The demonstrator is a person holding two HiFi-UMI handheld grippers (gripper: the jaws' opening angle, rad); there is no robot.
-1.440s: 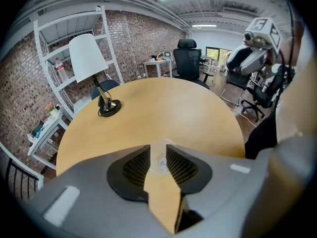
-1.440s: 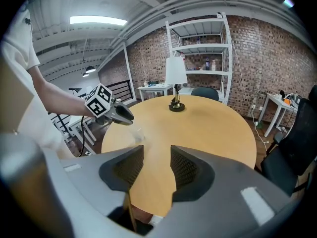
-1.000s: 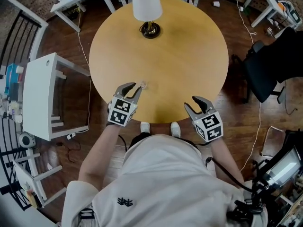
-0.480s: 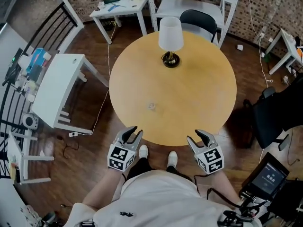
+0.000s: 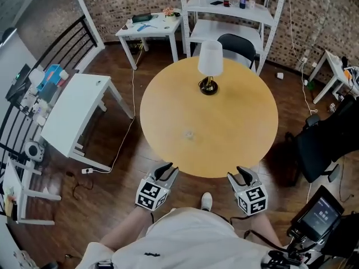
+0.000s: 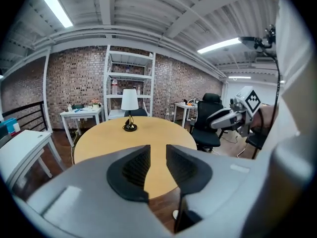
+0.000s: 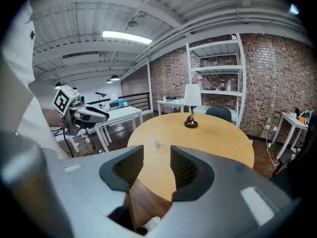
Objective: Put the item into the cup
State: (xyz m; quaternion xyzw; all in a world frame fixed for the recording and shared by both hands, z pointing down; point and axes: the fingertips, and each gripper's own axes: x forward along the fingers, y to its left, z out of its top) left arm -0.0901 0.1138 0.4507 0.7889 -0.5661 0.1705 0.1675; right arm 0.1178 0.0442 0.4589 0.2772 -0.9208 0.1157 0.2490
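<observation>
Jaws narrowly apart, empty, on left gripper [image 5: 166,168] and right gripper [image 5: 244,172]; I would approach the far clear cup [image 5: 189,134] squarely, slowly.

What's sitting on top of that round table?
A white-shaded lamp near the far edge and a small clear cup toward the near side. Its contents are too small to tell.

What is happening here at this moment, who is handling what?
A person stands at the near edge of a round wooden table with a gripper in each hand. The left gripper and the right gripper both have their jaws apart and hold nothing. A small clear cup stands on the table, apart from both. A lamp stands at the far side. What the cup contains is too small to tell.
</observation>
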